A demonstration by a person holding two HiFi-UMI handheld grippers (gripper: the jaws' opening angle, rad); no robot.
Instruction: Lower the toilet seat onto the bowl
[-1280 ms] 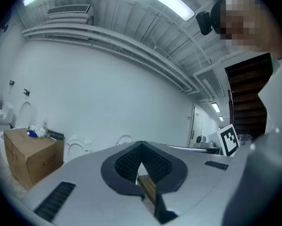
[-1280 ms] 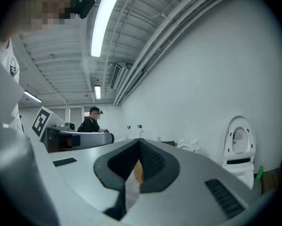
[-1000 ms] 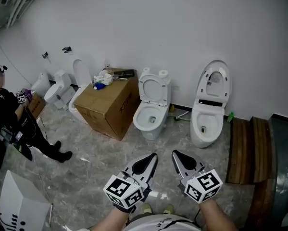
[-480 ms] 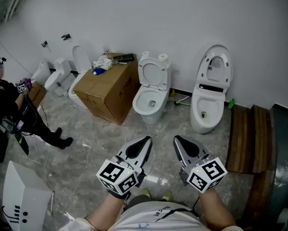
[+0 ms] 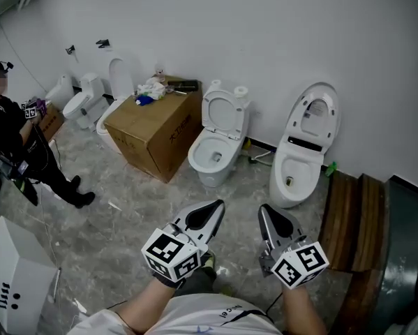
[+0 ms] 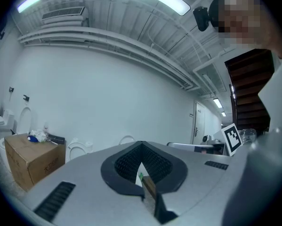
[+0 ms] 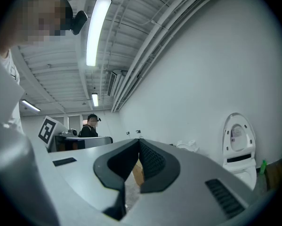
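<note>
Left claw (image 5: 210, 213), right claw (image 5: 268, 218): both closed, empty, well apart from toilets. Toilet seat (image 5: 222, 112) upright above bowl (image 5: 212, 157); neighbour seat (image 5: 313, 117) also upright. Cardboard box (image 5: 156, 128) print unreadable. Claws closed as before.

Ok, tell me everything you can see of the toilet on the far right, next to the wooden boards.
The toilet is white, glossy and rounded, like ceramic. Its seat stands raised, with the lid behind it, leaning back at the white wall; a dark band crosses the hinge area. The bowl is open, a dark spot inside. It stands on the grey marbled floor, beside the wooden boards, a small green thing by its base.
</note>
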